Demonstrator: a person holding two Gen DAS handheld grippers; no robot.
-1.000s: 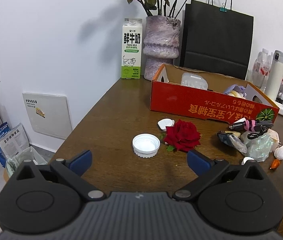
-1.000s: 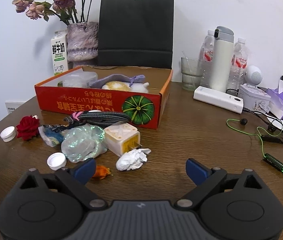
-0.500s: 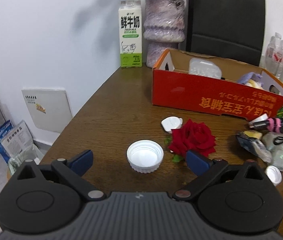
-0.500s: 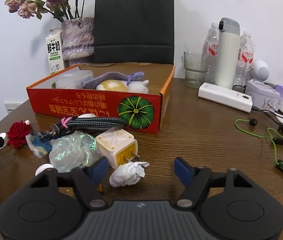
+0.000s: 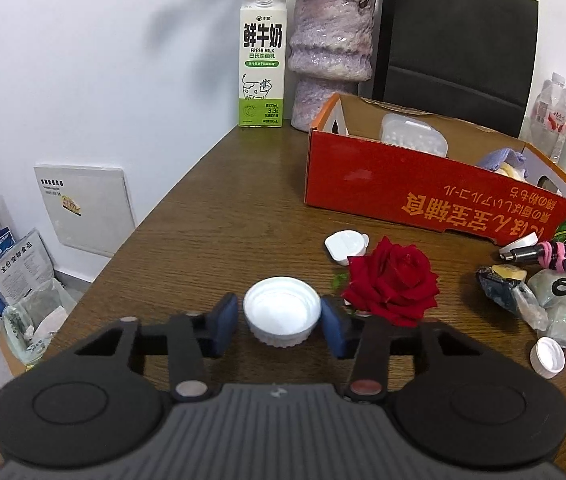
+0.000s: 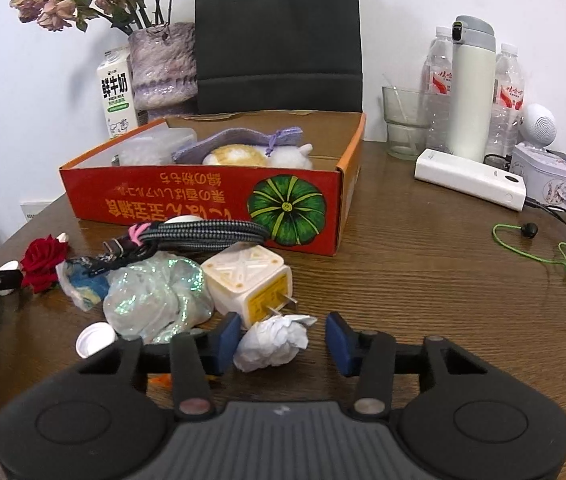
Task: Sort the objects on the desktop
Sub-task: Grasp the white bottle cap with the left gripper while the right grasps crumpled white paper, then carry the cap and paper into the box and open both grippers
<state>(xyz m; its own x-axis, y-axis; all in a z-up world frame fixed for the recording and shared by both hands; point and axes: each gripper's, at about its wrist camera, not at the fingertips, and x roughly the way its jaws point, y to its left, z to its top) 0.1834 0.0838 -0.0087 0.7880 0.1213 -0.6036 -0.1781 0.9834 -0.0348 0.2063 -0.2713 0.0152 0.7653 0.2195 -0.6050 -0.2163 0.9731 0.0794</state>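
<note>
Both tools closing: left tool (image 5: 281,325) straddles the stiff, light cap (image 5: 281,311), grip its rim; right tool (image 6: 281,339) around the soft paper wad (image 6: 271,343), squeeze mid-body.

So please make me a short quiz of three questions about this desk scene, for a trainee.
1. True or false: the white cap lies between the left gripper fingers.
2. What lies between the right gripper fingers? A) crumpled paper B) charger C) rose
3. Fill in: the red rose lies on the table, outside the red ____.

Key: 1 true; 2 A, the crumpled paper; 3 box.
</note>
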